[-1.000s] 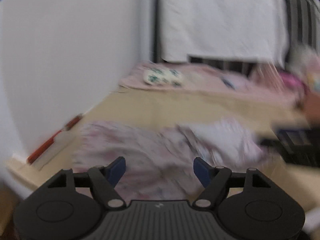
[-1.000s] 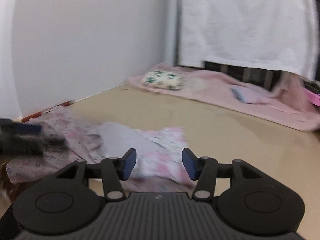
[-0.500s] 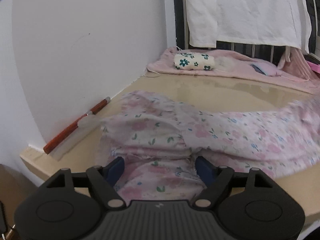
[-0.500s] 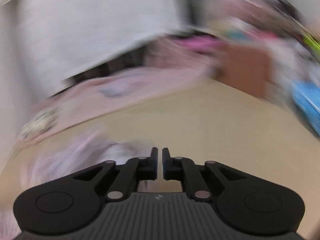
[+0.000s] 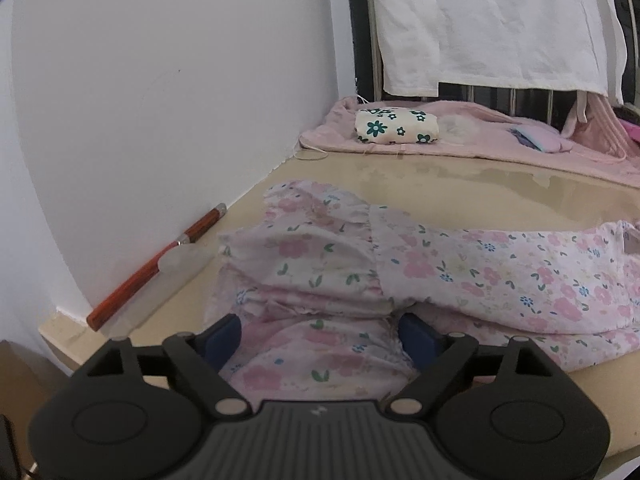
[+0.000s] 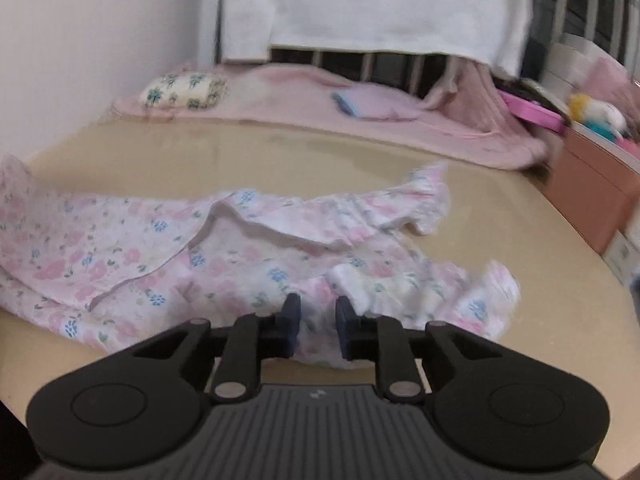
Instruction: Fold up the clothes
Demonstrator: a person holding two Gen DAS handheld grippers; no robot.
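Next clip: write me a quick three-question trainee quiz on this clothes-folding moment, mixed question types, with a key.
1. True or false: the floral garment is already folded into a neat square.
2. Multiple choice: what lies along the wall at the table's left edge? A) a red-handled tool B) a pair of scissors C) a mug
3. Short answer: which gripper has its fingers set wider apart, the left gripper or the right gripper?

Key
1. False: it lies spread out and rumpled.
2. A
3. The left gripper; both are opening, with floral cloth between their fingers.
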